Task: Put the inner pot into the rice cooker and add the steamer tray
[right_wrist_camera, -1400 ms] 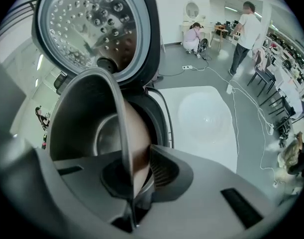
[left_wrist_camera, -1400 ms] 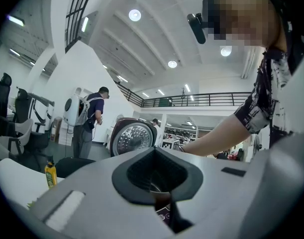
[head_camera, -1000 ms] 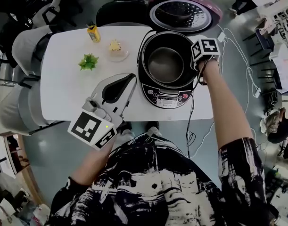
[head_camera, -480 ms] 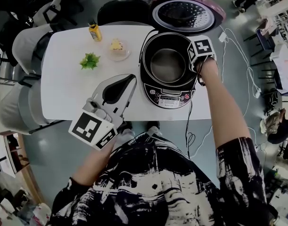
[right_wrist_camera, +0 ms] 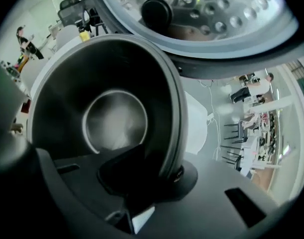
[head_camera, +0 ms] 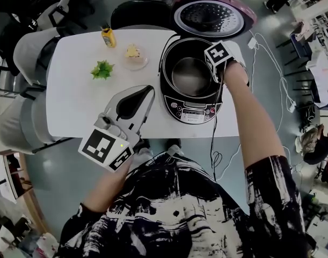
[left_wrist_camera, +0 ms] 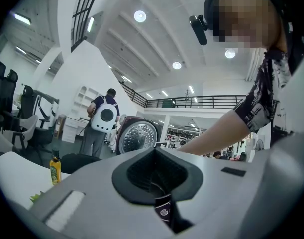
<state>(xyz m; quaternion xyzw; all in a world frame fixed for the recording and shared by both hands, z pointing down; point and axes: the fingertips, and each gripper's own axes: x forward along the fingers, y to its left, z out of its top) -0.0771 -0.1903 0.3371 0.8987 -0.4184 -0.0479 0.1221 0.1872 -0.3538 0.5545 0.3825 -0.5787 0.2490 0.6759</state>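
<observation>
Table [head_camera: 72,101]: rice cooker [head_camera: 191,113], bottle [head_camera: 108,37], plant [head_camera: 102,69], dish [head_camera: 133,58]

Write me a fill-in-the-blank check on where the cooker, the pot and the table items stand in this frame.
1. The rice cooker's lid stands ___.
2. The inner pot is already ___ the rice cooker.
3. The green plant lies on the white ___.
4. The left gripper, near the table's front edge, holds ___.

Missing words: open; inside; table; nothing.
</observation>
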